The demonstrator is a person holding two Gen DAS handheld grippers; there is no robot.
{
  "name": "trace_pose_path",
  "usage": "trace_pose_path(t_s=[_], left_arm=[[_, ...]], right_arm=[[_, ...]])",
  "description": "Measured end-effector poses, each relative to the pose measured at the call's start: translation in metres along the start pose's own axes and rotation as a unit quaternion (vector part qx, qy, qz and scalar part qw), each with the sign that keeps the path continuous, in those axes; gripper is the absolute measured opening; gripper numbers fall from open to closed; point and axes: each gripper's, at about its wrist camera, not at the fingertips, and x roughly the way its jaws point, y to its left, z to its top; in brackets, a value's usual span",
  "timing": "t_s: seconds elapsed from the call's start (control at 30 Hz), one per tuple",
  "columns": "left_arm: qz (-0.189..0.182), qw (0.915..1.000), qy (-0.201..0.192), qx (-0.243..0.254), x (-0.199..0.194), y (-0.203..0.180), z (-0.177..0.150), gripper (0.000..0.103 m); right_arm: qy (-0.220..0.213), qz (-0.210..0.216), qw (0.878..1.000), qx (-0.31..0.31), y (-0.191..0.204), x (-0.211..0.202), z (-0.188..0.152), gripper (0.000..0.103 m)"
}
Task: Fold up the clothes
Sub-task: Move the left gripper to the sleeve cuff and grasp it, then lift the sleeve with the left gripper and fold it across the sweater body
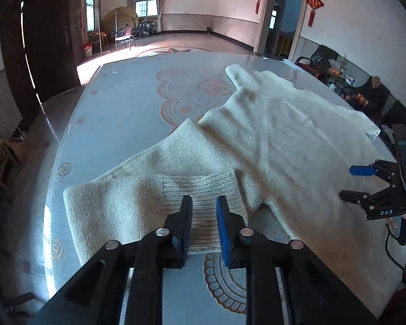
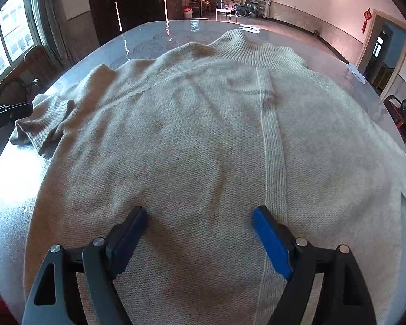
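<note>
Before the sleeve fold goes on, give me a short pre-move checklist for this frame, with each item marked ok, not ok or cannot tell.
1. Sweater lies spread on the table: ok.
2. Left claw has its fingers on either side of the sleeve cuff: ok.
3. Left claw actually pinches the cuff: cannot tell; a gap shows between the pads.
4. Right claw is open and free of fabric, over the sweater body: ok.
5. Body free of wrinkles: not ok; creases run near the shoulder.
6. Far sleeve laid flat: cannot tell; it runs off the table edge.
</note>
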Motion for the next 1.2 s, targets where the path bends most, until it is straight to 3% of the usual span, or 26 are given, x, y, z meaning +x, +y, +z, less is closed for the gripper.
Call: trace_pose_path(t_s=[0.07, 0.17, 0.27, 0.37, 0.43, 0.47, 0.5, 0.53, 0.6, 0.7, 0.8, 0.9, 0.97, 1.07, 1.1, 1.17, 1.2], left_arm=[[0.063, 0.9966, -0.014, 0.052, 0.004, -0.025, 0.006, 0.078], [0.099, 0.9866, 0.004, 0.130, 0.020, -0.047, 0.002, 0.078], [0.087, 0.9790, 0.035, 0.181, 0.033, -0.055, -0.013, 0.079], [0.063, 0.9798, 0.035, 0.186, 0.040, -0.050, -0.019, 0.080], [0.034, 0.9859, 0.043, 0.158, 0.043, -0.039, -0.017, 0.079], [0.009, 0.9894, 0.051, 0.135, 0.043, -0.032, -0.016, 0.063], [-0.019, 0.9918, 0.060, 0.111, 0.043, -0.025, -0.015, 0.039], [-0.030, 0.9931, 0.061, 0.095, 0.041, -0.017, -0.014, 0.036], [-0.046, 0.9950, 0.059, 0.067, 0.037, -0.002, -0.013, 0.020], [-0.090, 0.9952, 0.035, -0.018, 0.020, 0.032, -0.010, 0.014], [-0.134, 0.9844, -0.001, -0.115, -0.001, 0.072, -0.009, 0.014], [-0.164, 0.9614, -0.046, -0.216, -0.023, 0.119, -0.012, 0.014], [-0.167, 0.9457, -0.072, -0.270, -0.035, 0.150, -0.017, 0.014], [-0.148, 0.9359, -0.087, -0.308, -0.046, 0.178, -0.020, 0.014], [-0.149, 0.9374, -0.086, -0.303, -0.048, 0.177, -0.019, 0.014], [-0.096, 0.9700, -0.068, -0.213, -0.046, 0.144, -0.013, 0.016], [-0.067, 0.9826, -0.058, -0.163, -0.045, 0.127, -0.010, 0.022]], right_arm=[[0.005, 0.000, 1.000, 0.002, 0.000, 0.001, 0.002, 0.083], [0.016, 0.000, 1.000, 0.003, 0.001, 0.002, 0.005, 0.083], [0.022, 0.000, 1.000, 0.002, 0.002, 0.003, 0.006, 0.083], [0.020, 0.000, 1.000, 0.004, 0.002, 0.003, 0.004, 0.083], [0.017, 0.000, 1.000, 0.004, 0.003, 0.003, 0.003, 0.083], [0.016, 0.000, 1.000, 0.005, 0.003, 0.003, 0.003, 0.083], [0.015, 0.000, 1.000, 0.005, 0.003, 0.003, 0.003, 0.083], [0.015, 0.001, 1.000, 0.005, 0.003, 0.003, 0.002, 0.083], [0.014, 0.002, 1.000, 0.004, 0.003, 0.003, 0.002, 0.083], [0.013, 0.002, 1.000, 0.005, 0.003, 0.003, 0.001, 0.083], [0.012, 0.002, 1.000, 0.006, 0.004, 0.003, 0.001, 0.083], [0.012, 0.003, 1.000, 0.005, 0.005, 0.004, 0.001, 0.084], [0.012, 0.004, 1.000, 0.006, 0.005, 0.005, 0.002, 0.085], [0.013, 0.003, 1.000, 0.008, 0.006, 0.005, 0.003, 0.086], [0.013, 0.003, 1.000, 0.008, 0.006, 0.006, 0.003, 0.086], [0.013, 0.002, 1.000, 0.009, 0.006, 0.006, 0.004, 0.087], [0.012, 0.002, 1.000, 0.010, 0.007, 0.006, 0.004, 0.088]])
